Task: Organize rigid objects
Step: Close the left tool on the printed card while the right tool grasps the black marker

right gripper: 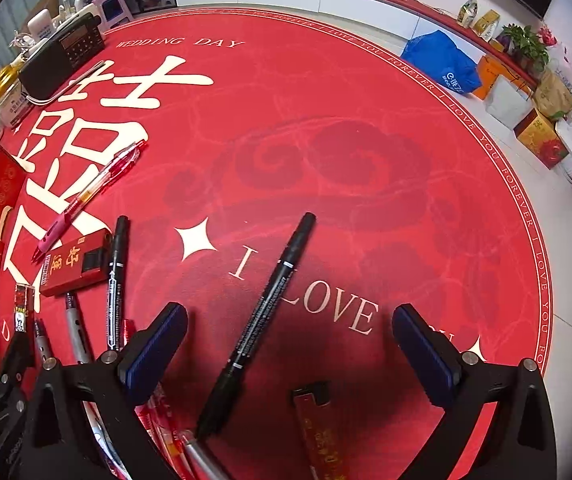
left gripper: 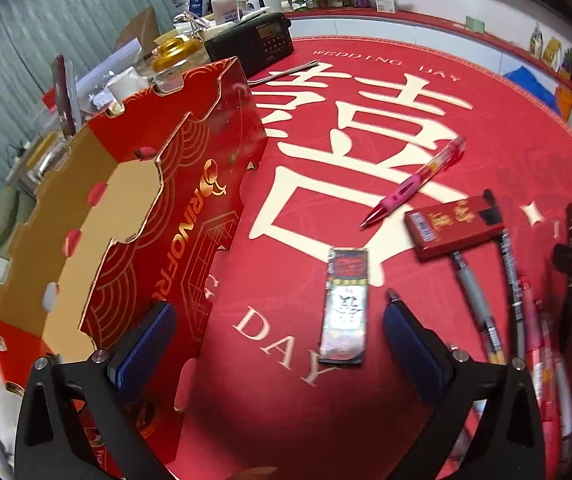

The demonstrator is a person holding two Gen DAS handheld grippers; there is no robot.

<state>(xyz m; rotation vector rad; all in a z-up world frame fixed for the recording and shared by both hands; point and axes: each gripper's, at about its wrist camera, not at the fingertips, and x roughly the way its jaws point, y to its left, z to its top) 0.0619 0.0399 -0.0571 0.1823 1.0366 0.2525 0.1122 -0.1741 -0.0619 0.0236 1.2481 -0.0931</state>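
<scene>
Left view: my left gripper [left gripper: 279,320], jaws wide and empty, hovers over a flat packet [left gripper: 345,307] beside the red box [left gripper: 173,184]. Right view: my right gripper [right gripper: 290,338], equally wide, straddles a black marker [right gripper: 263,316] on the red mat [right gripper: 326,152].

left gripper [left gripper: 279,324]: hovering low, jaws gaping wide, holding nothing
right gripper [right gripper: 290,340]: hovering low, jaws gaping wide, holding nothing

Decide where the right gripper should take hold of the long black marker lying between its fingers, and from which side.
Grip the black marker at mid-barrel, coming straight down from above. It lies flat on the red mat, tilted, so turn the right gripper until its open fingers close across the thin barrel. Its near tip sits close to other pens.
</scene>
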